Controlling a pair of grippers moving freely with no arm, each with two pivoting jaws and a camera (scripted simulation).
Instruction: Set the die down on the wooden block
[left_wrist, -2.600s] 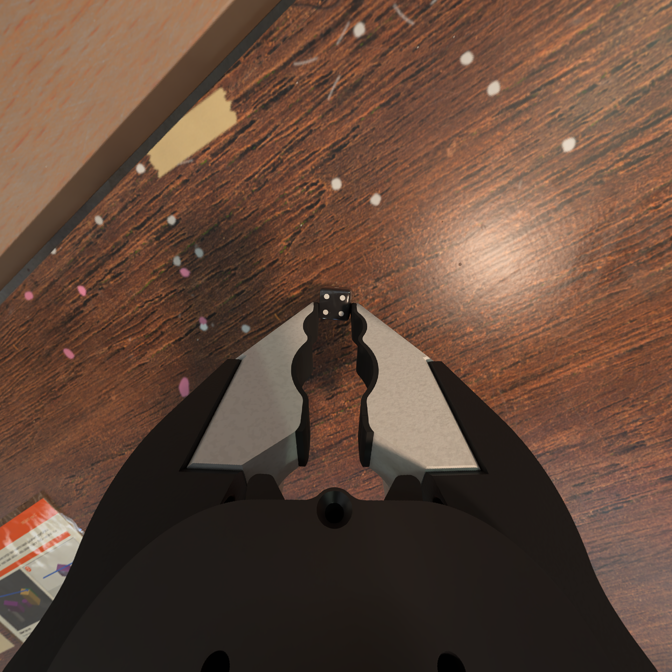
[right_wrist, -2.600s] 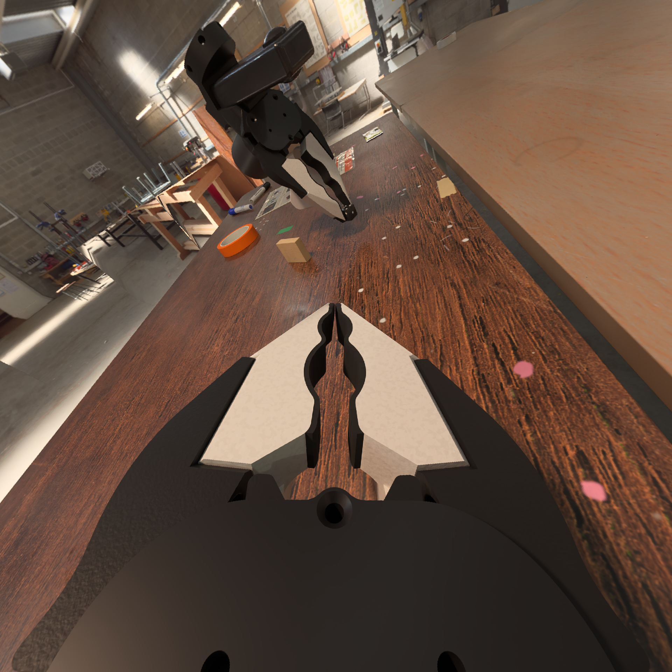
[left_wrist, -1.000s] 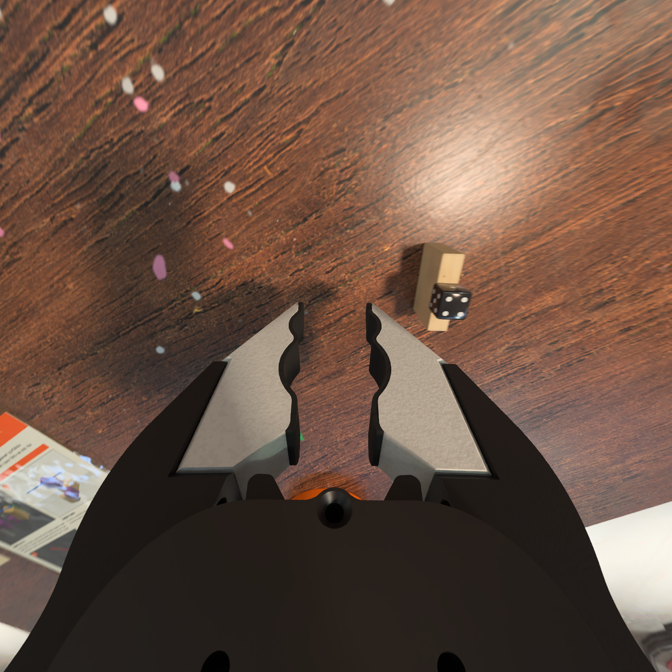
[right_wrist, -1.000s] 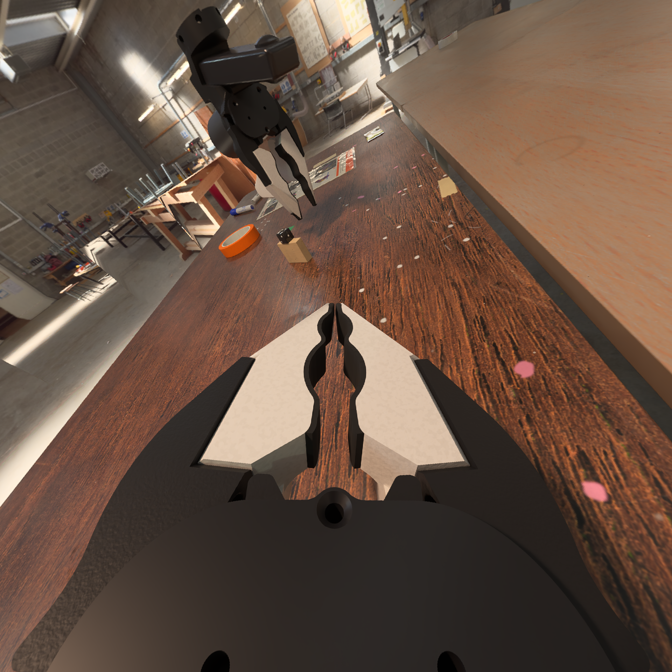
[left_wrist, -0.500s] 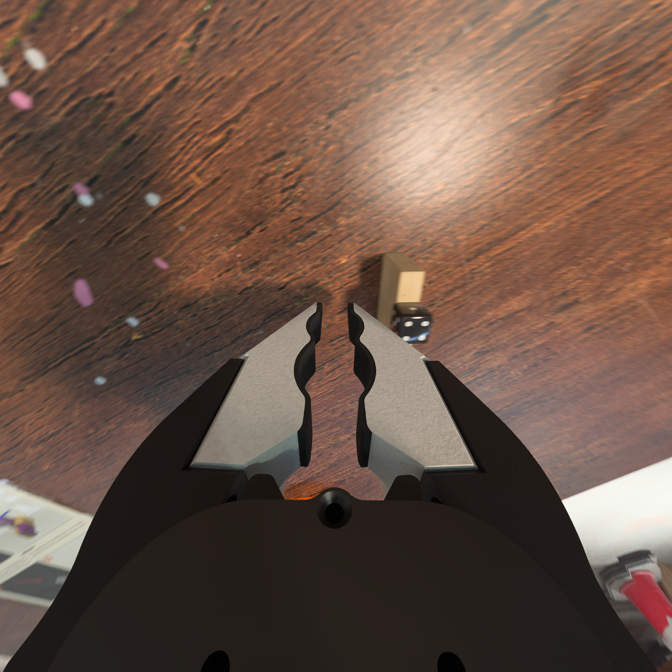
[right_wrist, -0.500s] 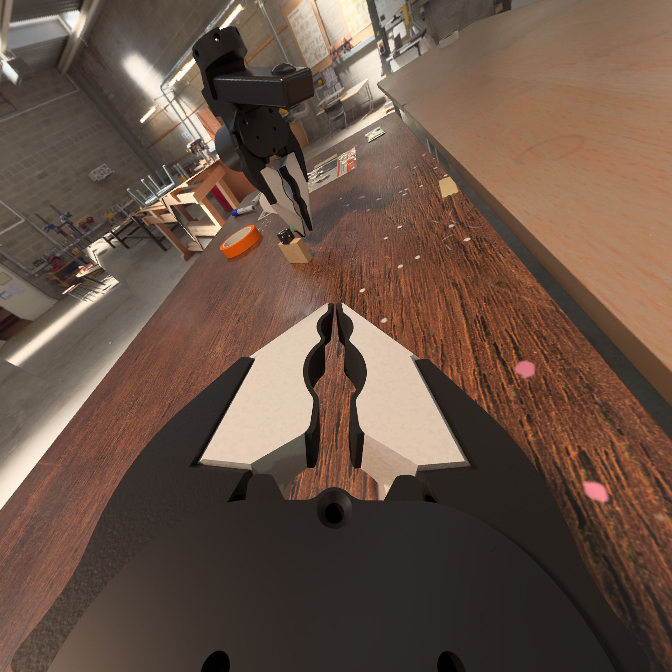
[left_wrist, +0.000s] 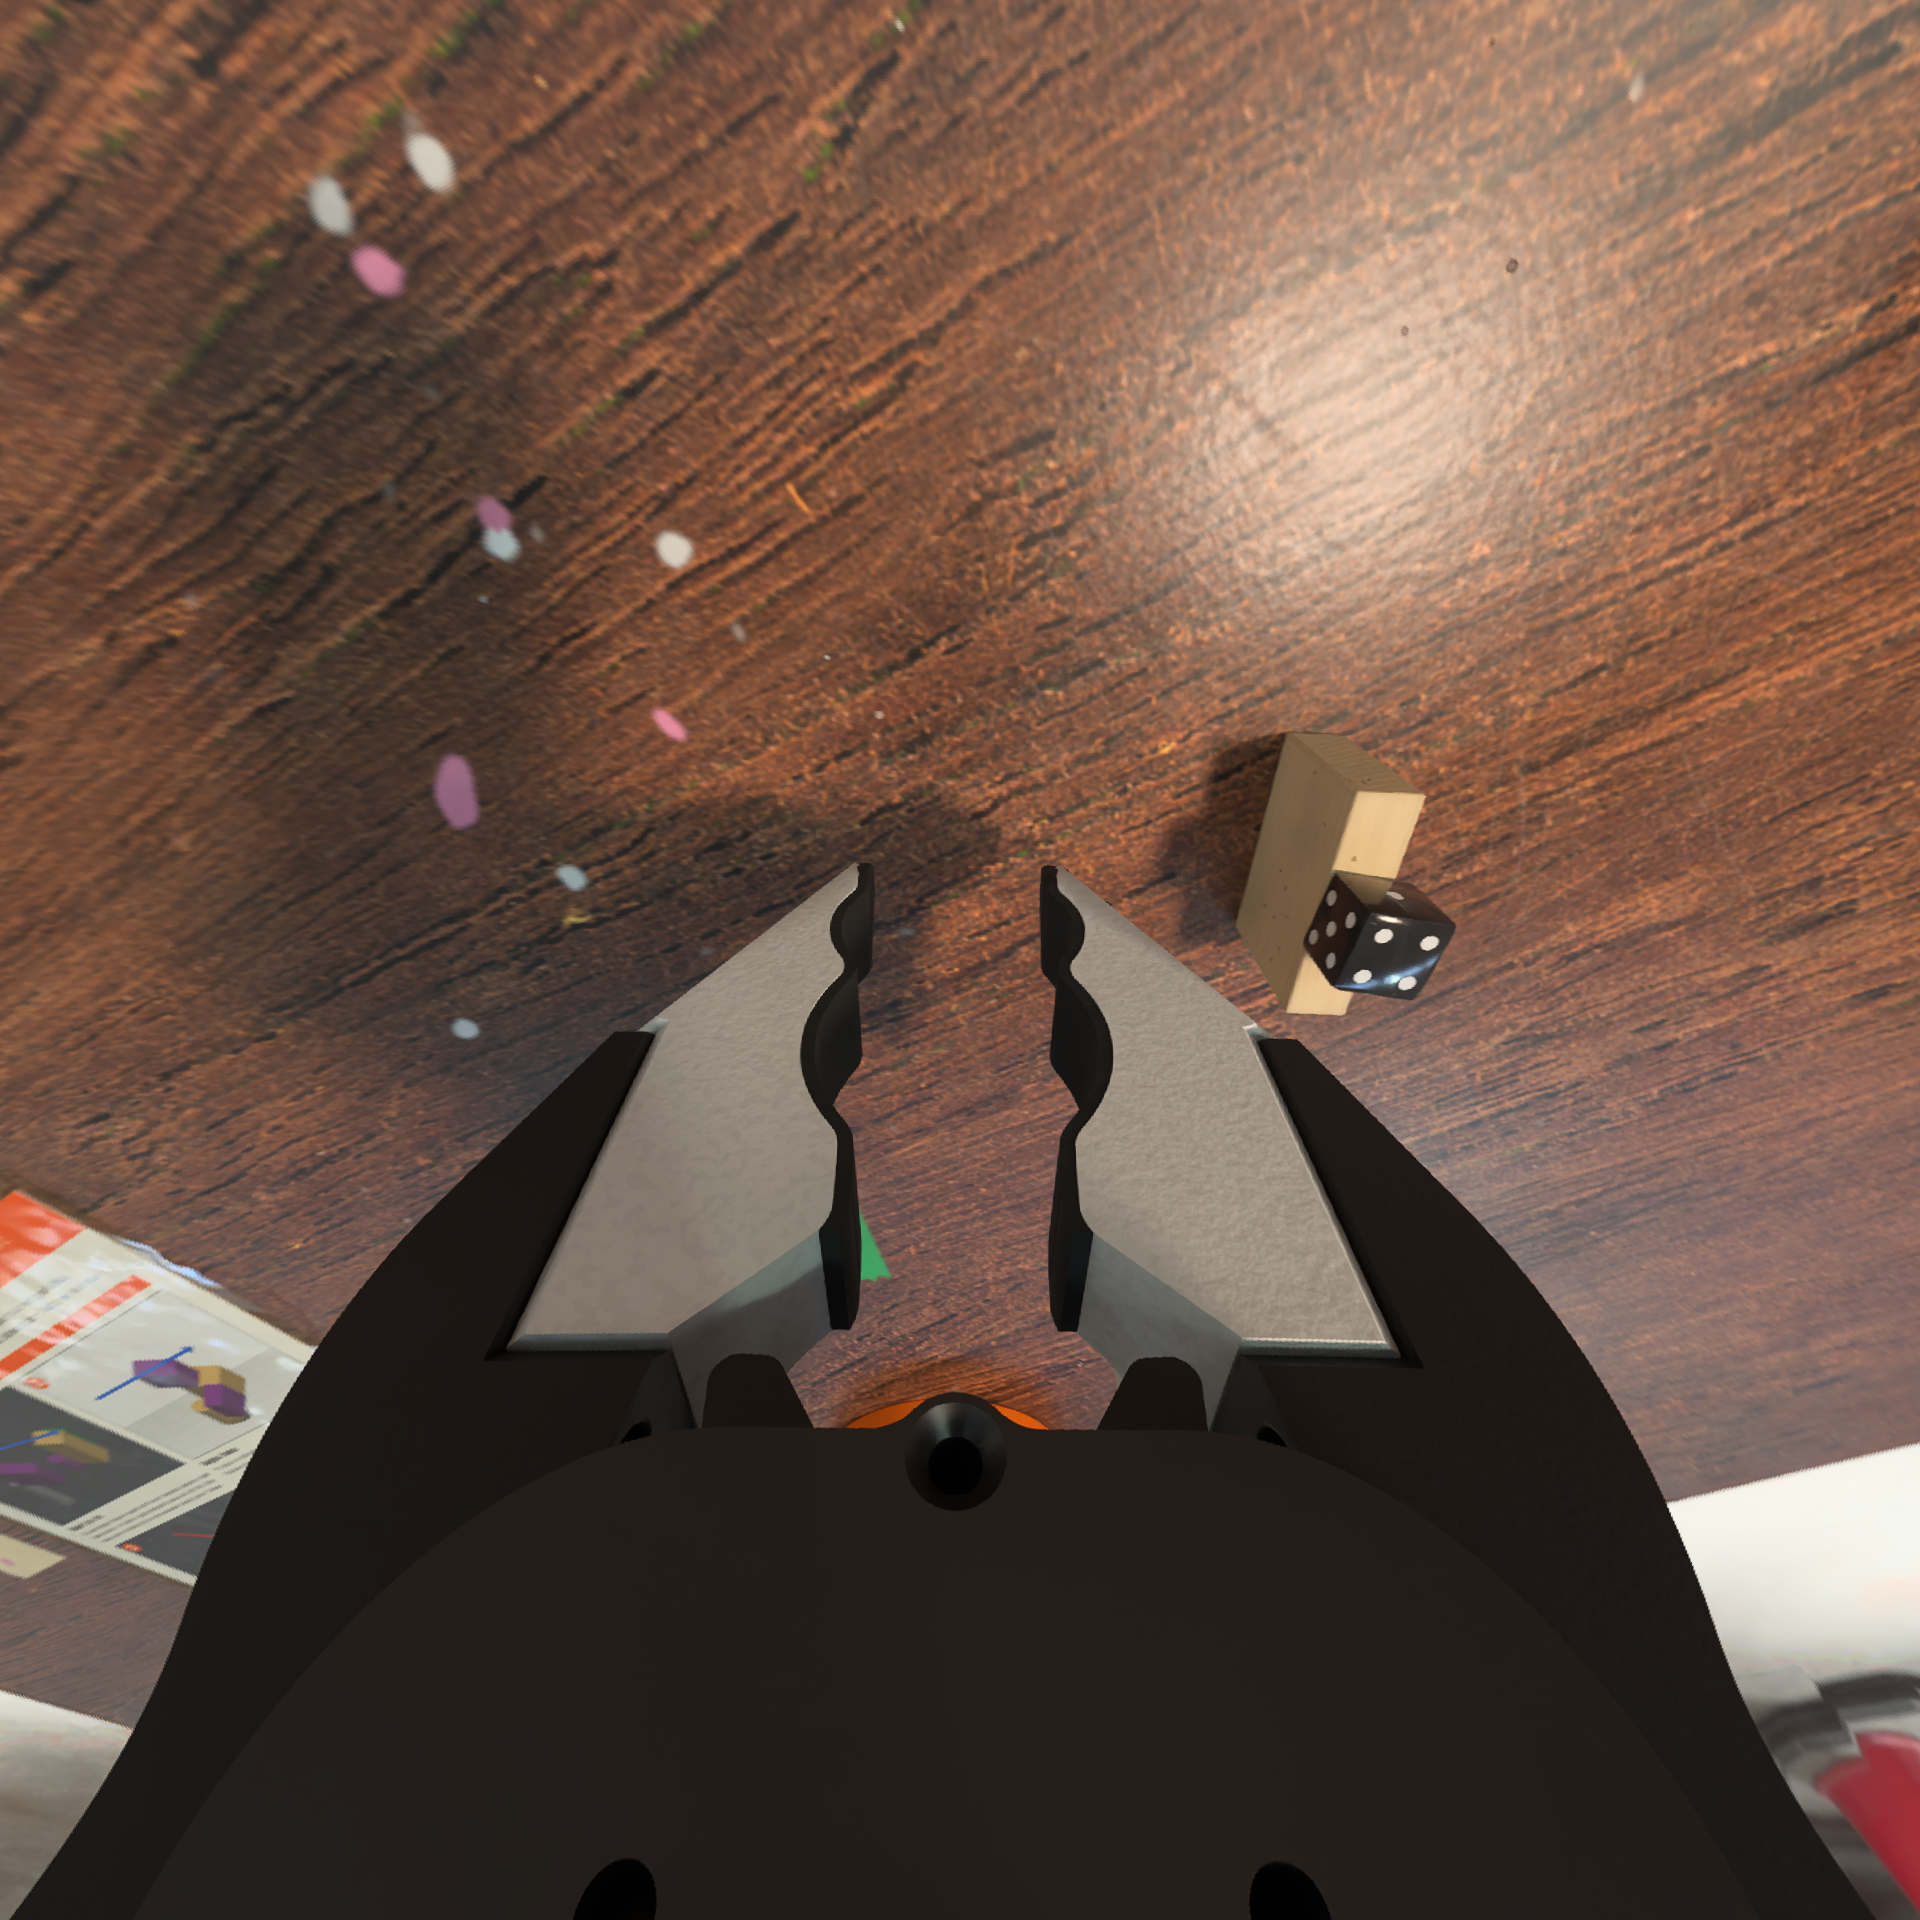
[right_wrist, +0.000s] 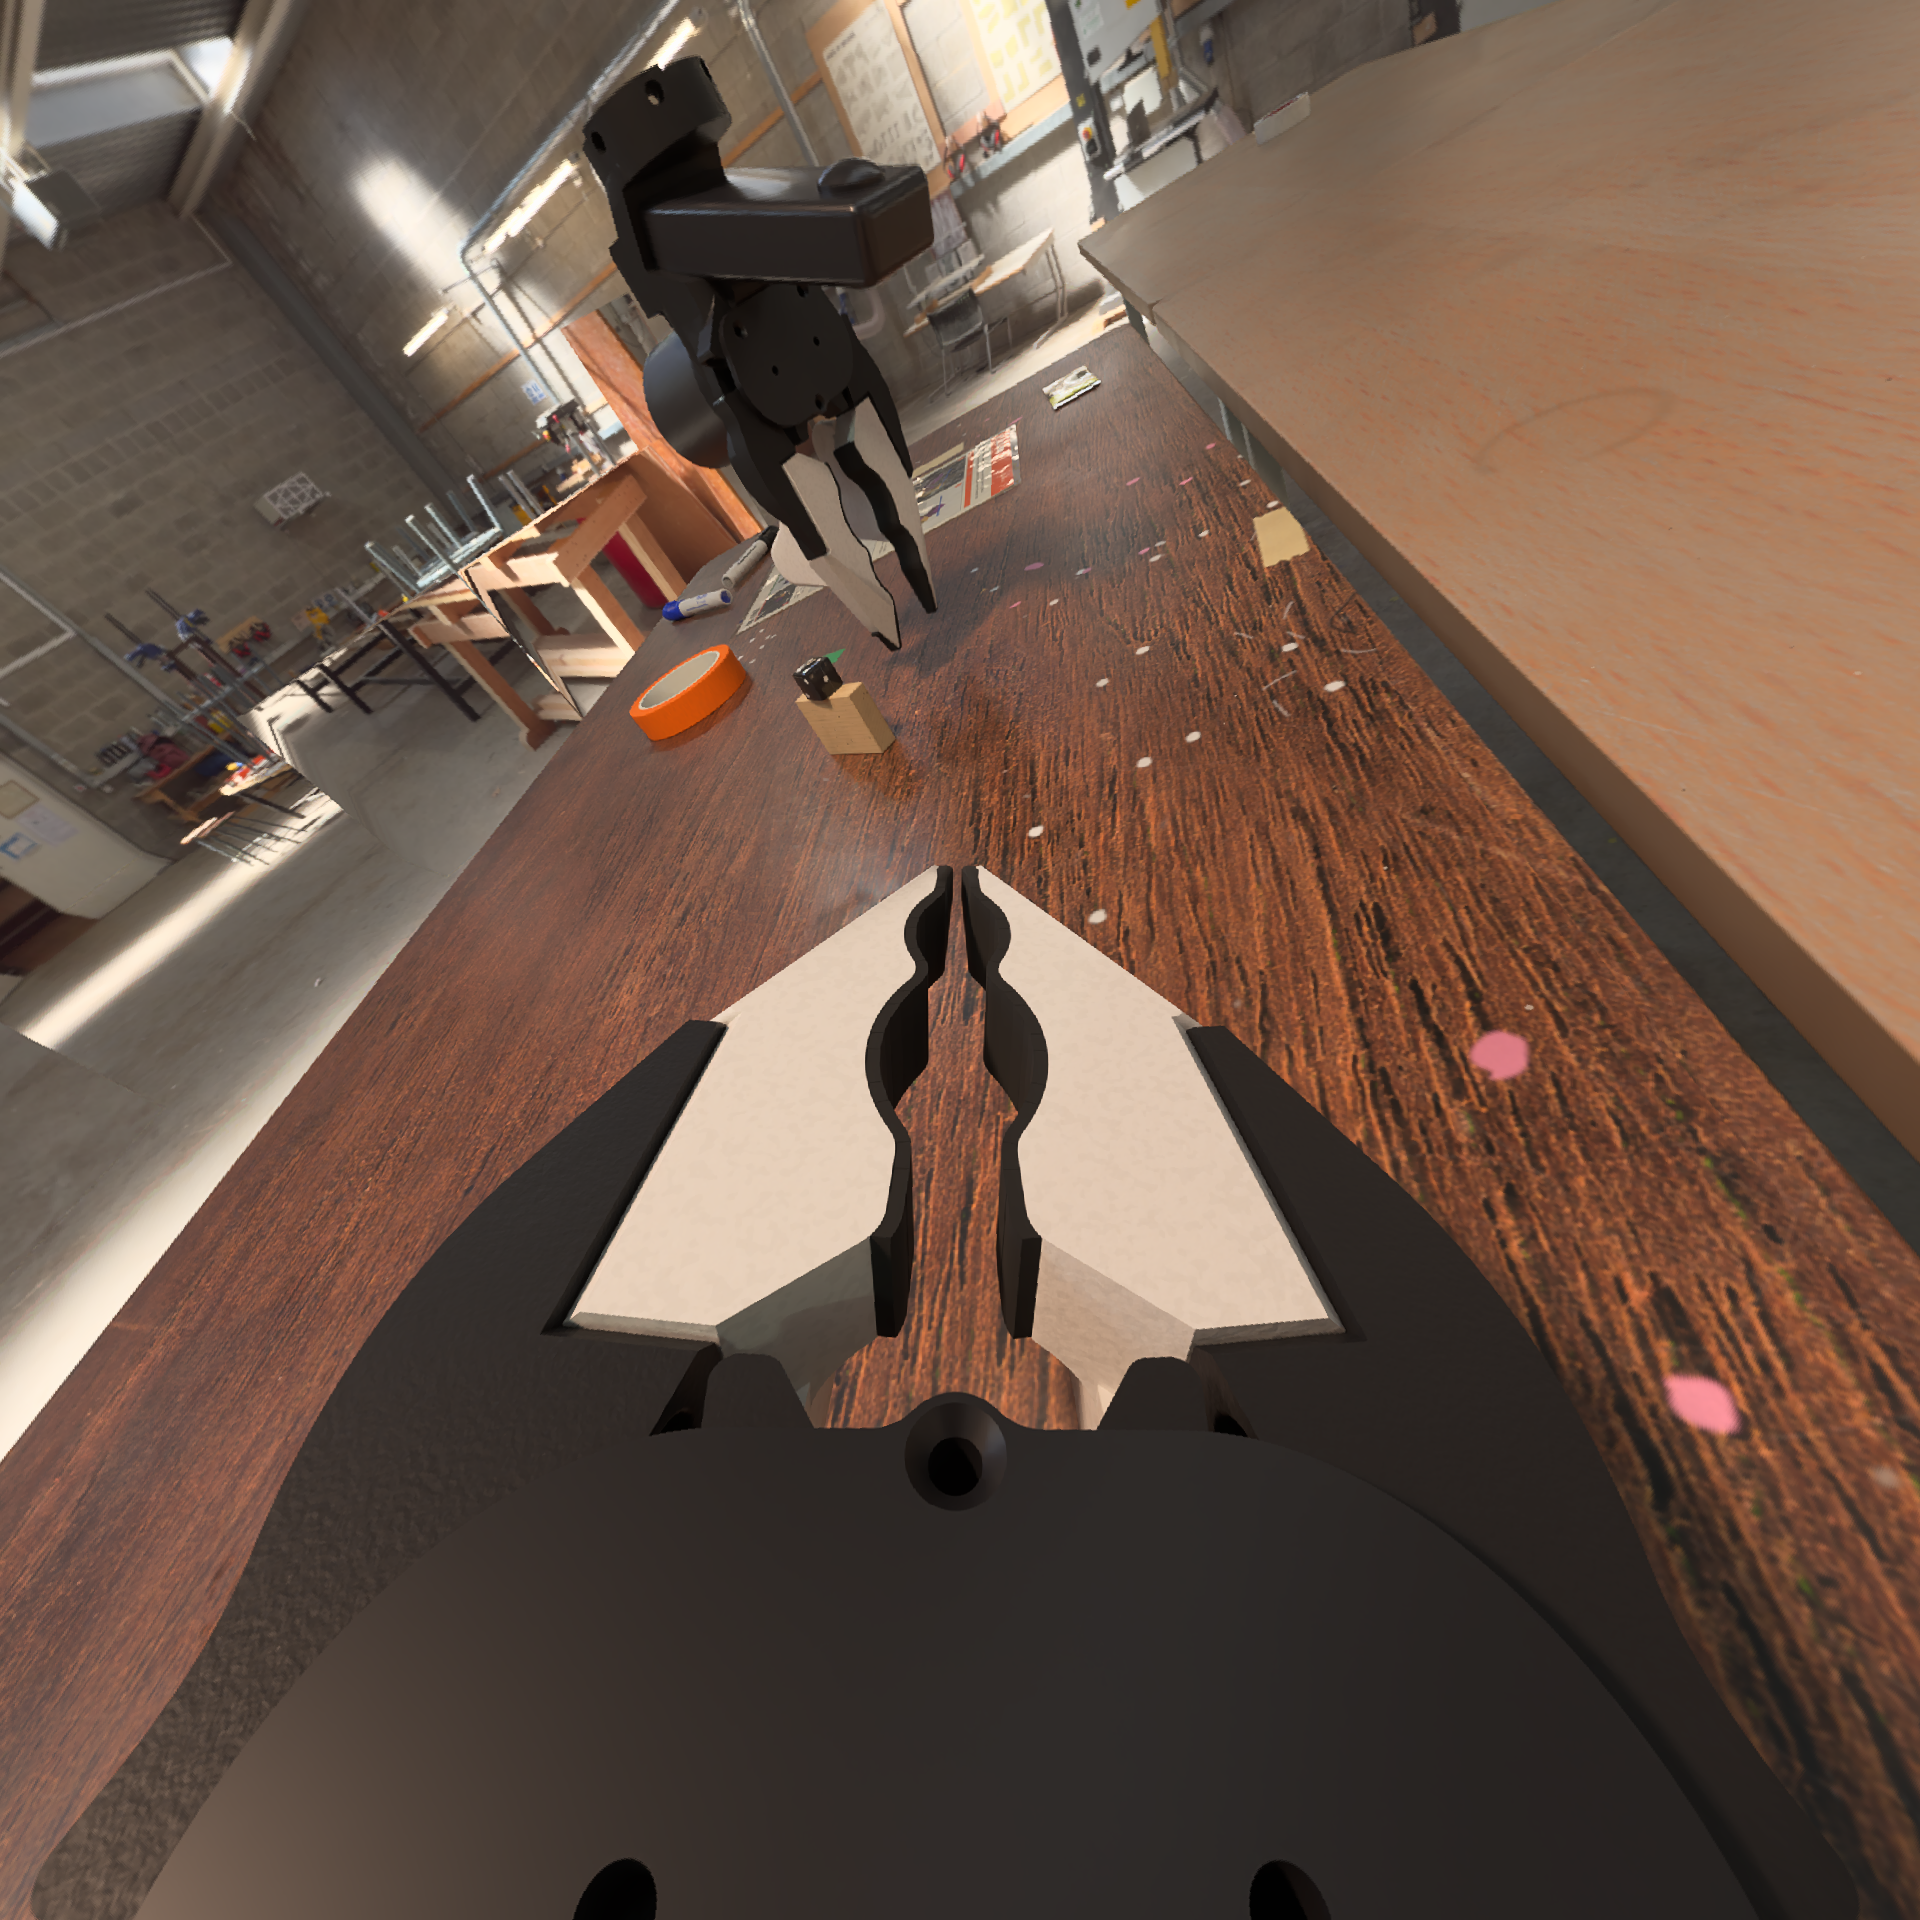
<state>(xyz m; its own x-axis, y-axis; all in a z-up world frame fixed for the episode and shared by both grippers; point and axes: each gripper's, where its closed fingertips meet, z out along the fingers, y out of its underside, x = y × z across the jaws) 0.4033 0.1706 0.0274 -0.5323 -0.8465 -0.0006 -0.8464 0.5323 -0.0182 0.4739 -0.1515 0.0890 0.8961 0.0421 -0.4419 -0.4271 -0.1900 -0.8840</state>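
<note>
A black die (left_wrist: 1377, 948) with white pips sits on the near end of a pale wooden block (left_wrist: 1311, 852) on the dark wooden table. My left gripper (left_wrist: 956, 883) is open and empty, above the table and to the left of the block. In the right wrist view the die (right_wrist: 818, 677) rests on top of the block (right_wrist: 847, 719), with the left gripper (right_wrist: 902, 623) hovering just beyond it. My right gripper (right_wrist: 956, 878) is shut and empty, low over the table, well short of the block.
An orange tape roll (right_wrist: 688, 691) lies left of the block. A printed leaflet (left_wrist: 104, 1382) lies at the lower left of the left wrist view, markers (right_wrist: 698, 603) lie beyond the tape. A raised pale wooden board (right_wrist: 1558, 416) runs along the table's right side. Paint flecks dot the table.
My left gripper carried the die to the block, let it go there, narrowed its jaws, then opened them wider again while shifting left of the block. The right gripper has not moved.
</note>
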